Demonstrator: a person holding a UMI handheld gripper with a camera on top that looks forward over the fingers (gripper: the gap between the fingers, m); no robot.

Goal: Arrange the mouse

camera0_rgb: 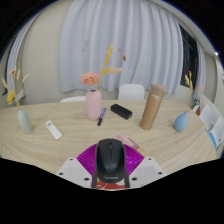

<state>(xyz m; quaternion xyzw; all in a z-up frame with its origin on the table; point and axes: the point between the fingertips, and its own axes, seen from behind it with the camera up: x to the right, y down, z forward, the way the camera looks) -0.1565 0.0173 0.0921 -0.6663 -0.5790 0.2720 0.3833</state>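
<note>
From my gripper camera I see the gripper (pixel 109 170) low over a light wooden table (pixel 60 148). A black mouse (pixel 109 160) sits between the two fingers, in front of a purple pad (pixel 90 158). The fingers are close on both sides of the mouse, but I cannot tell if they press on it or if the mouse just rests on the table. Farther back on the table stands a pink vase (pixel 93 104) with flowers in it. Next to it lie a dark pen (pixel 101 116) and a small black box (pixel 121 111). A tall brown bottle (pixel 151 107) stands beside those. To one side are a pale green vase (pixel 24 121) and a white remote (pixel 53 129). To the other side are a blue vase (pixel 182 122) and an open book (pixel 211 121). Behind the table hang white curtains (pixel 100 45), and a white chair (pixel 131 92) peeks over the far edge.
</note>
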